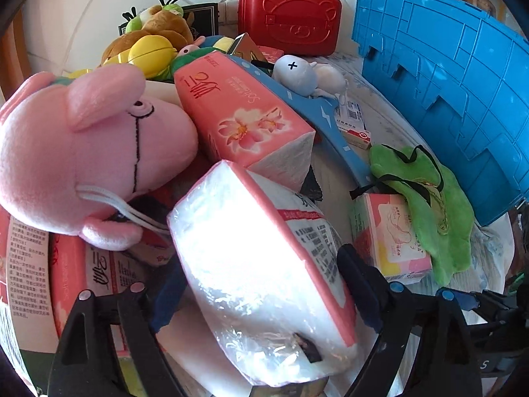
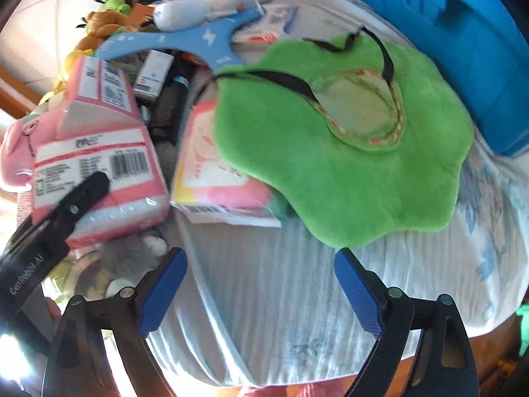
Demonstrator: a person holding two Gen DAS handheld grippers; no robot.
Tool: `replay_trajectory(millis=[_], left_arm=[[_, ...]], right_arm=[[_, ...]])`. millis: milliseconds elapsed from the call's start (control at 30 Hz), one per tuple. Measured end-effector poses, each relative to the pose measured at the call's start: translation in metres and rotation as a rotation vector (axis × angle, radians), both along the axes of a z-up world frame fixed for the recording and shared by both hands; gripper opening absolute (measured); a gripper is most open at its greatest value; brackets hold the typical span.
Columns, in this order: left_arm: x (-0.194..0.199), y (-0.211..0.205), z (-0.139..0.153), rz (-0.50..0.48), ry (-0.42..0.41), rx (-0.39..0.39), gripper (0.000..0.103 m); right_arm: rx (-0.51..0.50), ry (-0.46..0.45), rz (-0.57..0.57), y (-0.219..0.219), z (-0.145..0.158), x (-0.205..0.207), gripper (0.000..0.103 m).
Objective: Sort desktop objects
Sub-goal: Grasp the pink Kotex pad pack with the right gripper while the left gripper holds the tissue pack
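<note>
My left gripper (image 1: 264,287) is shut on a pink-and-white tissue pack (image 1: 261,264) in clear wrap, held tilted above the pile. The same pack (image 2: 99,162) shows in the right wrist view with the left gripper's black finger (image 2: 82,195) across it. A second pink tissue pack (image 1: 244,115) lies behind it, and a pink pig plush (image 1: 82,152) sits at the left. My right gripper (image 2: 261,284) is open and empty over the pale cloth, just short of a green plush piece (image 2: 347,165) with black straps. That green piece lies partly on a small pink tissue pack (image 2: 215,182).
A blue plastic crate (image 1: 446,82) stands at the right. A red toy suitcase (image 1: 291,13) and several plush toys (image 1: 155,29) sit at the back. A blue flat piece (image 2: 185,39), a white plush (image 1: 297,72) and small boxes (image 2: 153,72) lie mid-pile. The cloth-covered table (image 2: 297,314) edge is near.
</note>
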State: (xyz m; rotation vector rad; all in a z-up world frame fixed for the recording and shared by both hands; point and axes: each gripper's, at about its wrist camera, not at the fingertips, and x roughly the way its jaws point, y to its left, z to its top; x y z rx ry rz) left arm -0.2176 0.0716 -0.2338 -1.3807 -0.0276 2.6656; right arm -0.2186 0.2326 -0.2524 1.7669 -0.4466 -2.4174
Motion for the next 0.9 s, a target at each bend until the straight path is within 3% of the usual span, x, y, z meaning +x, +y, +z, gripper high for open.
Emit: replay_trajectory(millis=[200,300,433,500,667,700,767,833,867,900], left_arm=[[0.002,-0.007,0.000,-0.013,-0.011,0.030,0.088],[0.003,-0.008,0.002,-0.019,-0.036,0.058,0.082],[0.006,-0.002,0.007,-0.038,-0.039,0.028,0.073],[0.009,0.000,0.010,-0.048,-0.035,0.027,0.069],[0.017,-0.004,0.028,-0.032,-0.005,0.034,0.065],[0.018,-0.006,0.033,-0.030,0.002,0.039,0.064],[0.020,-0.008,0.041,-0.027,0.013,0.038,0.064],[0.024,-0.009,0.047,-0.027,0.028,0.018,0.064],[0.025,-0.009,0.049,-0.027,0.035,-0.003,0.064],[0.026,-0.008,0.049,-0.030,0.039,-0.023,0.064]], right_arm=[[0.035,0.114,-0.007,-0.011,0.005,-0.026,0.091],[0.083,0.130,0.033,-0.026,-0.003,-0.050,0.096],[0.160,0.136,0.075,-0.037,-0.011,-0.051,0.095],[0.143,0.145,0.070,-0.035,-0.003,-0.049,0.066],[0.144,0.175,0.099,-0.025,0.023,-0.027,0.020],[0.143,0.185,0.101,-0.021,0.030,-0.022,0.017],[0.124,0.178,0.106,-0.019,0.035,-0.012,0.017],[0.046,0.144,0.075,-0.015,0.037,-0.019,0.028],[0.033,0.126,0.060,-0.016,0.034,-0.019,0.054],[0.026,0.118,0.044,-0.016,0.033,-0.019,0.090]])
